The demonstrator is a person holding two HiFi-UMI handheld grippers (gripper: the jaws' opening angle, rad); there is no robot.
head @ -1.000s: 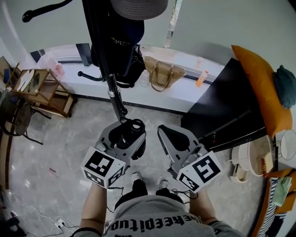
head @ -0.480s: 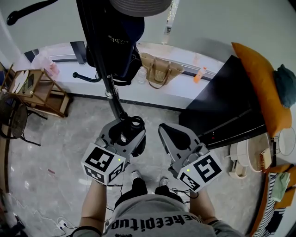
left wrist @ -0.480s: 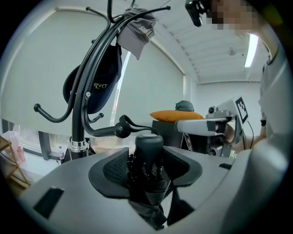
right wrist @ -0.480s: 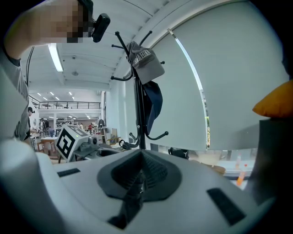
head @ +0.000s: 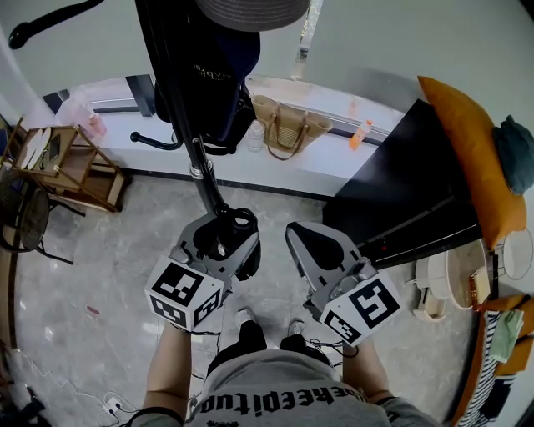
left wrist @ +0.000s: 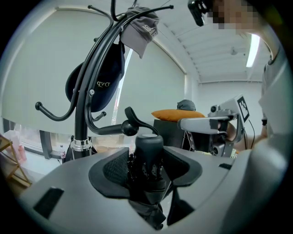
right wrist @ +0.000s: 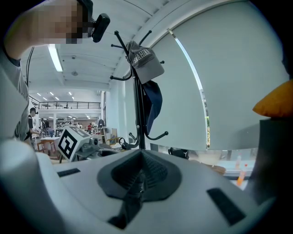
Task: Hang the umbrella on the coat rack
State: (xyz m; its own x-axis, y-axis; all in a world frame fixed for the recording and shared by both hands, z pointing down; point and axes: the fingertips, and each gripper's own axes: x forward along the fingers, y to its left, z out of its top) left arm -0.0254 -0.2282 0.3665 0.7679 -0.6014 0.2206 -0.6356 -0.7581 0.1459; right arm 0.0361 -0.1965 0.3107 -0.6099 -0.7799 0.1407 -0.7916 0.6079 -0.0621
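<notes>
The black coat rack (head: pixel 179 83) stands straight ahead, with a dark bag (head: pixel 219 75) and a grey cap (head: pixel 250 10) hanging on it. A folded black umbrella (left wrist: pixel 149 155) stands upright between my left gripper's pads, and that left gripper (head: pixel 224 240) is shut on it near the rack's pole. In the left gripper view a curved lower hook (left wrist: pixel 130 124) of the coat rack (left wrist: pixel 82 123) sits just behind the umbrella's top. My right gripper (head: pixel 304 240) hovers beside it on the right, shut and holding nothing. The right gripper (right wrist: pixel 138 172) looks toward the coat rack (right wrist: pixel 136 114).
A white window ledge (head: pixel 334 179) runs behind the rack, bearing a beige handbag (head: pixel 288 125) and an orange bottle (head: pixel 359 138). A wooden shelf (head: pixel 67 158) stands at left. A black cabinet (head: pixel 409 192) and orange cushion (head: pixel 467 158) are at right.
My left gripper has shifted slightly with the umbrella, staying close to the rack's pole. The right gripper has kept still.
</notes>
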